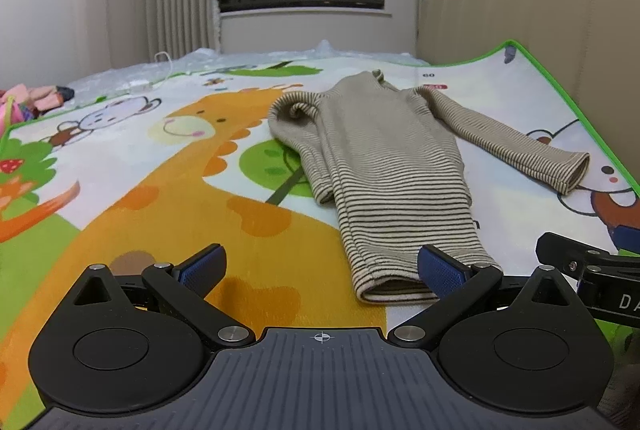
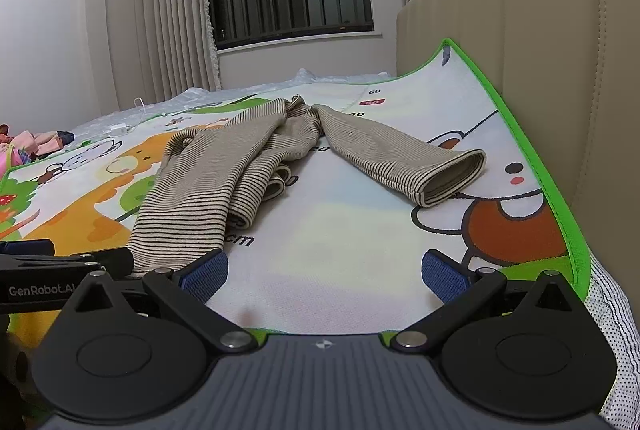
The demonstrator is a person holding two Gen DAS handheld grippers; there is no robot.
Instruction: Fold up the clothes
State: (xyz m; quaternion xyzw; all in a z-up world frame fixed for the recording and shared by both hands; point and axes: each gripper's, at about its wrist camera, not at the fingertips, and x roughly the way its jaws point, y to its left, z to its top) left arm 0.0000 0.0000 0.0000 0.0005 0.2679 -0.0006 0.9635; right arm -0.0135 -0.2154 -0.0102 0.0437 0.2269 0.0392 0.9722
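Striped top (image 1: 384, 166) lies partly folded – its left sleeve tucked under; both left gripper (image 1: 322, 270) and right gripper (image 2: 324, 272) spread wide, empty, on play mat (image 2: 340, 230).

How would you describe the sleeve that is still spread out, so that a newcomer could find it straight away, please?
Find the cartoon play mat with the green border, then the striped top lying on it. The outstretched sleeve runs toward the beige headboard, cuff open; the other sleeve is folded over the body.

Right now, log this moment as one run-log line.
left gripper: open, empty | right gripper: open, empty | striped top: on play mat, one sleeve out, partly folded
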